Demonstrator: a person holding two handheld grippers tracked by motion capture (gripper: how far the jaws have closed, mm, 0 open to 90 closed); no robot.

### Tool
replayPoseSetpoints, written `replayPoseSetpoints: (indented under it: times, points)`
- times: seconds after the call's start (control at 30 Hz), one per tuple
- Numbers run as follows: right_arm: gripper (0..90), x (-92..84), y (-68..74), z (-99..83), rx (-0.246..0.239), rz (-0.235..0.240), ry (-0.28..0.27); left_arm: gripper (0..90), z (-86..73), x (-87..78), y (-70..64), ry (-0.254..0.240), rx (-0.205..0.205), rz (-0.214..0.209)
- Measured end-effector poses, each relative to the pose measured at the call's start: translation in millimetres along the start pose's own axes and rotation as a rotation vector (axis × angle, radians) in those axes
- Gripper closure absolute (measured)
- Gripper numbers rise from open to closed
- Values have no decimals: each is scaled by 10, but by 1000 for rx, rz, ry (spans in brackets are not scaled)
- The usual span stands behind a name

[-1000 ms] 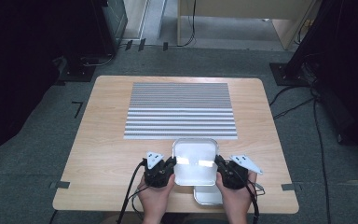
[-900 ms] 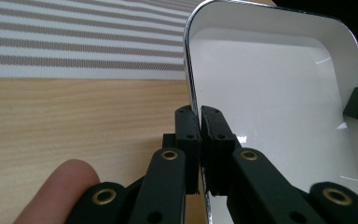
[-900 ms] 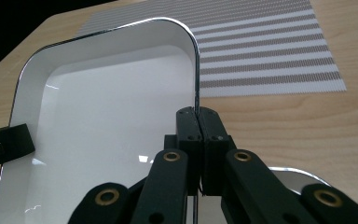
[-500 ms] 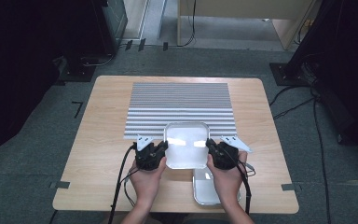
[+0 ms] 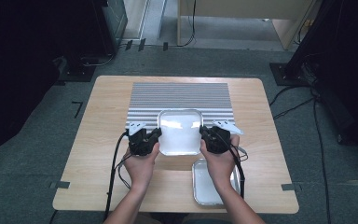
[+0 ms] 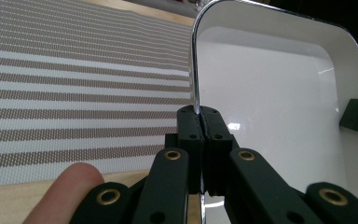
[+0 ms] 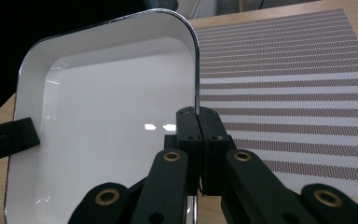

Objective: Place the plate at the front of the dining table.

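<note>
— Jaws on the left gripper [image 5: 153, 136]?
— Pressed together on the left rim of the white tray [image 5: 180, 133], pinching it; the striped mat [image 5: 182, 95] lies beyond and left of them.
— And the tray itself?
— Between the two pairs of jaws, over the mat's near edge.
— Right gripper [image 5: 206, 135]?
— Its jaws pinch the tray's right rim. A second tray [image 5: 212, 183] lies on the bench [image 5: 98, 154] behind those jaws, beside the wrist.

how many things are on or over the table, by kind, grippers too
white trays: 2, the held tray and the second tray on the table near the person
striped mats: 1, the striped mat
grippers: 2, the left gripper and the right gripper, each clamped on the held tray's rim
total: 5
</note>
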State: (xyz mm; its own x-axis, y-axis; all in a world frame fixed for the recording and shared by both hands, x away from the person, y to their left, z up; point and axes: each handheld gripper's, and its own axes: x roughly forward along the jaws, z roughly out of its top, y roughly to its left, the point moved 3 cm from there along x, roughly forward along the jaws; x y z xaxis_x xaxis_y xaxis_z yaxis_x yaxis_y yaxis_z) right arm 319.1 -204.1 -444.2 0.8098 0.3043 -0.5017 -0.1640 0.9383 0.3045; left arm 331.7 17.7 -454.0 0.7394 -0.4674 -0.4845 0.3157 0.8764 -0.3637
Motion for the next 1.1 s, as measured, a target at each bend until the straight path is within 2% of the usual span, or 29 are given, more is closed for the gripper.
replayPoseSetpoints:
  times: [0.37, 0.47, 0.63, 0.77, 0.87, 0.9, 1.0, 1.1]
  points:
    - [899, 254, 50, 283, -33, -2, -1, 895, 252, 186, 142, -16, -16, -6]
    - [899, 332, 31, 311, -20, 1, 13, 895, 301, 267, 192, -3, -19, -4]
    - [899, 517, 12, 365, -21, -15, 42, 896, 354, 443, 311, 22, -48, -13]
    - [899, 714, 3, 453, -36, -21, 59, 896, 438, 594, 408, 36, -69, -4]
    - [899, 786, -9, 489, -30, -18, 67, 896, 473, 652, 435, 41, -68, 3]
    - [899, 874, -32, 523, -25, -15, 78, 896, 493, 690, 452, 45, -72, 9]
    - [898, 936, -38, 549, -26, -16, 86, 896, 535, 772, 493, 59, -85, 18]
    - [897, 1072, -45, 608, -43, -22, 98, 896, 578, 856, 543, 71, -90, 31]
